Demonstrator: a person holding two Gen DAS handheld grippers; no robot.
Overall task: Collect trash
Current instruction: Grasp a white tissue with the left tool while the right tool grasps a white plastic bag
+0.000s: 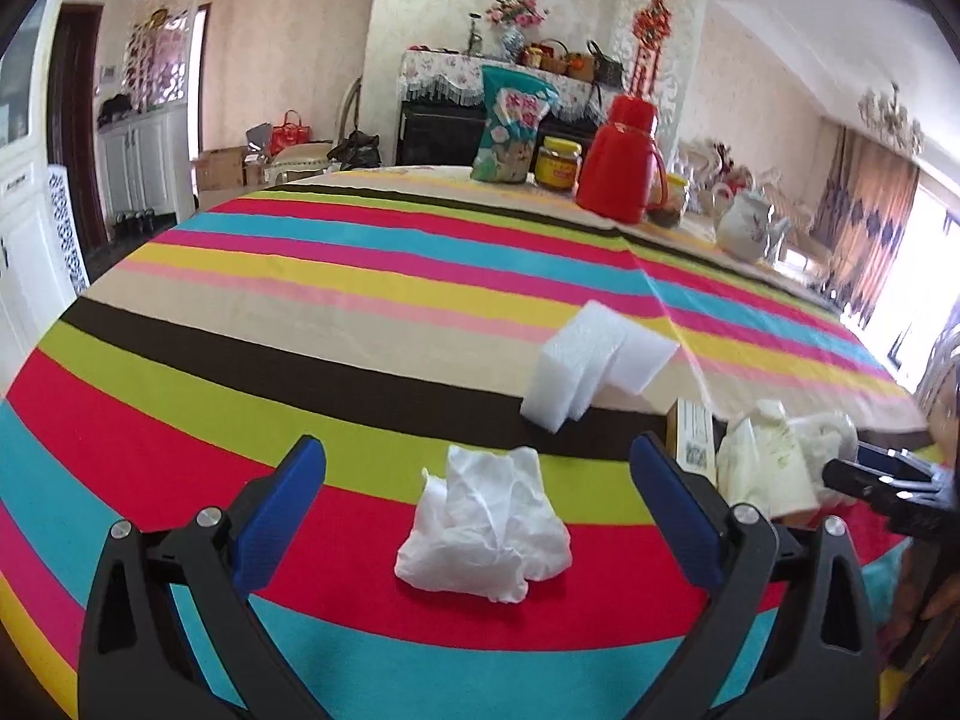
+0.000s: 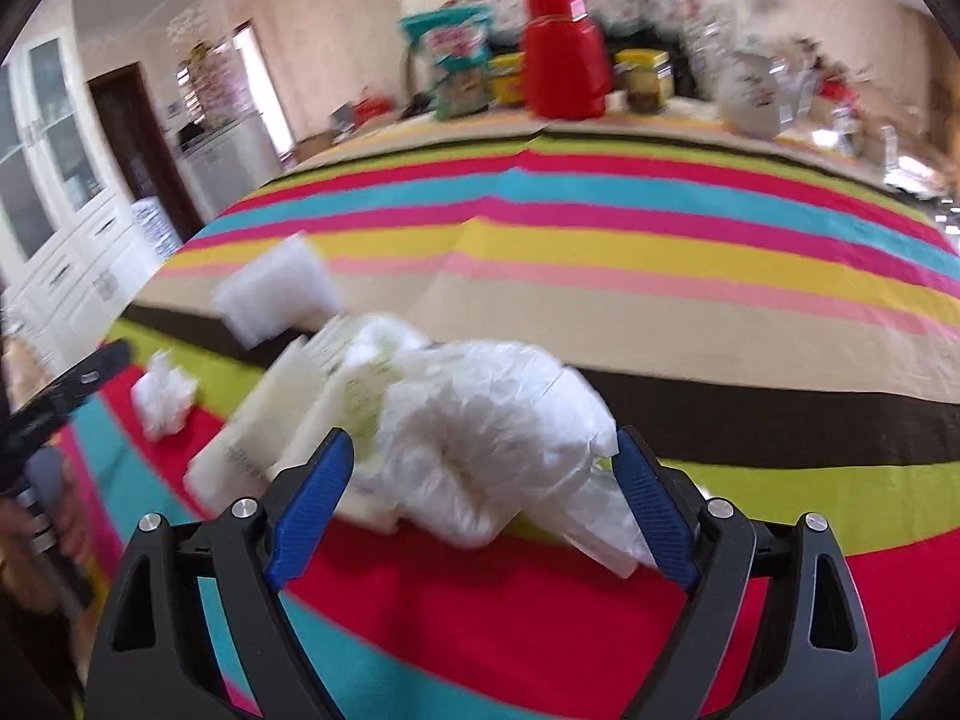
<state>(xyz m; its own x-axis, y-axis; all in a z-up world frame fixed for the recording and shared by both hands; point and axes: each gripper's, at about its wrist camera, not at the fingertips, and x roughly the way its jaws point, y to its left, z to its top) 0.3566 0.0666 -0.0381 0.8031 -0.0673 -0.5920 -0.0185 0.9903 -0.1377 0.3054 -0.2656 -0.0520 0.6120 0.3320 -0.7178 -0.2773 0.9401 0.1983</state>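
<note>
A crumpled white tissue lies on the striped tablecloth, between the wide-apart blue pads of my open left gripper. It is also visible far left in the right wrist view as the tissue. A crumpled white plastic bag with a pale printed wrapper beside it lies between the pads of my open right gripper; the same bag shows at the right in the left wrist view. A small white carton lies against the bag. Neither gripper touches anything.
White foam blocks lie on the cloth behind the trash. At the table's far edge stand a red thermos, a snack bag, a yellow-lidded jar and a white teapot. A person's hand shows at the left edge.
</note>
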